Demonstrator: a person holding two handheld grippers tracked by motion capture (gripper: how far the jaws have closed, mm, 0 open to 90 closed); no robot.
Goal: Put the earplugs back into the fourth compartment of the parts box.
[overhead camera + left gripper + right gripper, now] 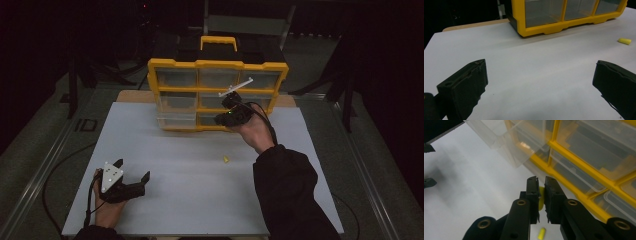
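Earplug (541, 199) is pinched between the right gripper (541, 185) jaws near the open drawer (506, 143); it could slip and land by the other plug (541, 233), while the left gripper (539, 82) rests wide apart

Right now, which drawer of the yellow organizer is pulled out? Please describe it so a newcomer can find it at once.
Start at the yellow organizer standing at the far edge of the white table. Go to its bottom row, left end. There the clear drawer sticks out toward the person, while its neighbours sit flush in the frame.
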